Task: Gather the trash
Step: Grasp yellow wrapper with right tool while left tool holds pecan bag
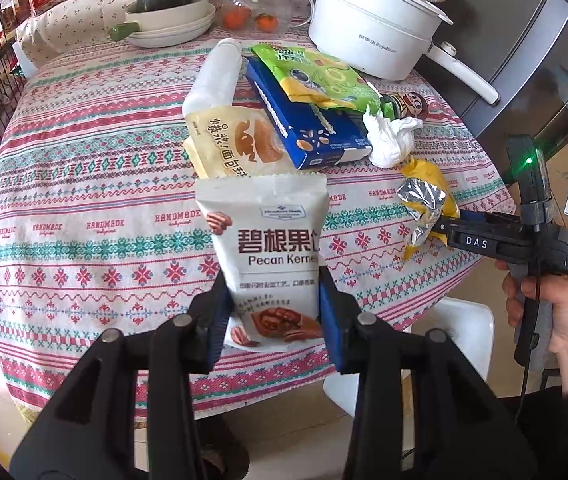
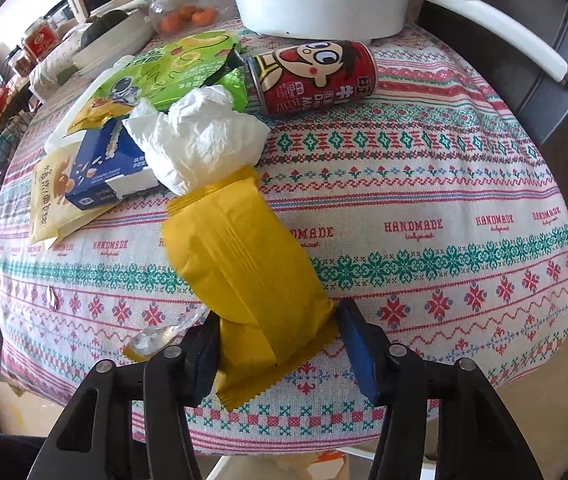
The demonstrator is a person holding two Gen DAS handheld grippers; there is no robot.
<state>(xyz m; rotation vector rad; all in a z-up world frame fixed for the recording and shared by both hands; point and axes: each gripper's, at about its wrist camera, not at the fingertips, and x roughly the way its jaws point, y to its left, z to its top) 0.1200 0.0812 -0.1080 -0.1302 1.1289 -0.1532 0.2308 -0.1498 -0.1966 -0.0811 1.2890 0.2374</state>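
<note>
Left wrist view: my left gripper [image 1: 274,312] clamps the pecan packet [image 1: 268,248]; right gripper [image 2: 280,350] straddles the yellow wrapper [image 2: 240,256], tissue [image 2: 200,140] at 12 o'clock, pads seemingly not pressing.

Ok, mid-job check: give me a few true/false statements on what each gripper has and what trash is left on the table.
1. The left gripper holds the pecan bag. True.
2. The yellow wrapper sits between the right gripper's fingers. True; the right-hand pad looks apart from it.
3. The red can stands upright. False: it lies on its side by the white pot.
4. The tissue is already binned. False: it is on the table, touching the yellow wrapper.
5. The blue box lies under the green bag. True.
</note>
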